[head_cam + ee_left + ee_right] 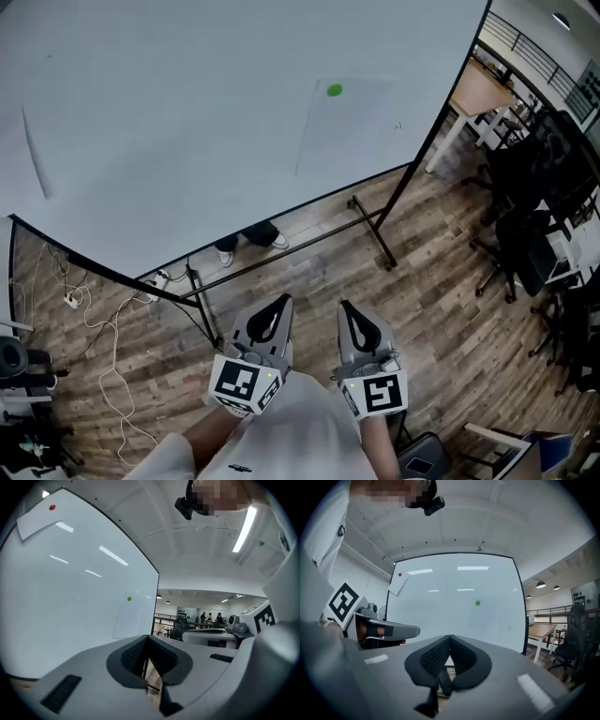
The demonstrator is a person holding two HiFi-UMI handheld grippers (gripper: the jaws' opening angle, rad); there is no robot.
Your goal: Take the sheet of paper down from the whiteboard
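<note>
The sheet of paper [349, 131] hangs on the right part of the whiteboard [187, 122], pinned by a green magnet [334, 90]. Well apart, nearer the person, the left tongs [280, 303] and right tongs [346, 308] are both clenched, holding nothing.

Sheet [352, 127] on whiteboard [169, 141], desk [480, 91] right of it

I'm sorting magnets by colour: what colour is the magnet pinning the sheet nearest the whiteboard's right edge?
The magnet is green; the head view shows it best.
</note>
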